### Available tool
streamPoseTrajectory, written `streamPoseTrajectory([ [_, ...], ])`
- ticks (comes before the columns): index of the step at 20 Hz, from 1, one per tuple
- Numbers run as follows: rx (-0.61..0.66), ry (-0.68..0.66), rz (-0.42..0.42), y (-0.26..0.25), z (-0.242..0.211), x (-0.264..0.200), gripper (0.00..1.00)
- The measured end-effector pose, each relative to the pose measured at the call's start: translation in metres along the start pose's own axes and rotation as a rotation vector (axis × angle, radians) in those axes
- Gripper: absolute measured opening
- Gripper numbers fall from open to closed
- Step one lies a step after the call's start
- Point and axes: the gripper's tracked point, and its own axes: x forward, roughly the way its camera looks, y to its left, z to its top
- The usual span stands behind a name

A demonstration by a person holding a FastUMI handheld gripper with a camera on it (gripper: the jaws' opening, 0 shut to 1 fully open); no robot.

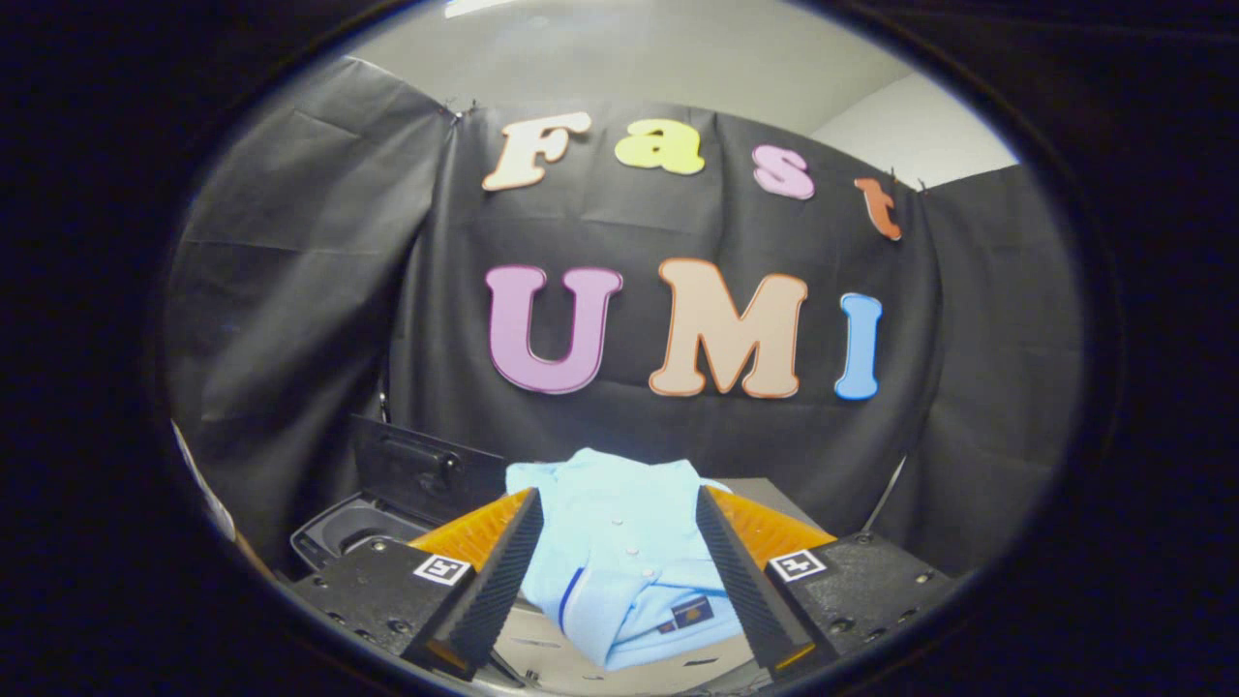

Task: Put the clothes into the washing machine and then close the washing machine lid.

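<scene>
Fingers: your gripper [619, 528] is standing wide open, its two fingers [503, 571] spread to either side of the shirt; you are gripping nothing, and whether the pads are brushing the cloth I cannot tell.
Shirt: the light blue polo shirt [619, 552] is lying folded between the fingers and reaching a little beyond their tips, its button placket facing up, a dark stripe running along one fold and a small badge showing near its closer edge.
Counter: the shirt is resting on a pale counter [542, 649] just under your fingers.
Washing machine: the dark washing machine [334, 530] is sitting beside the shirt, past your left finger, with its lid [416, 465] standing raised behind the opening.
</scene>
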Motion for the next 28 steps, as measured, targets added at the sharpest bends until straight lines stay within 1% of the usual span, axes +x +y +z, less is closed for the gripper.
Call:
streamPoseTrajectory([
  [2,-0.015,0.093,-0.004,-0.002,-0.016,0.027,0.97],
  [4,-0.022,0.188,0.009,0.001,-0.039,0.048,0.97],
  [7,0.025,0.318,0.034,0.006,-0.072,0.075,0.97],
  [10,0.043,0.434,0.027,0.009,-0.101,0.087,0.97],
  [11,0.075,0.462,0.036,0.013,-0.103,0.088,0.97],
  [12,0.133,0.446,0.011,0.009,-0.104,0.093,0.97],
  [13,0.179,0.476,-0.019,0.006,-0.109,0.093,0.96],
  [14,0.189,0.460,-0.040,0.008,-0.106,0.095,0.95],
  [16,0.117,0.467,-0.029,0.010,-0.109,0.092,0.95],
  [17,0.142,0.443,-0.033,0.011,-0.103,0.096,0.96],
  [21,0.161,0.457,-0.045,0.030,-0.104,0.103,0.52],
  [23,0.165,0.478,-0.069,0.036,-0.101,0.100,0.30],
  [24,0.176,0.476,-0.076,0.043,-0.099,0.100,0.22],
  [25,0.188,0.472,-0.060,0.057,-0.098,0.101,0.14],
  [28,0.198,0.448,0.013,0.103,-0.091,0.101,0.11],
])
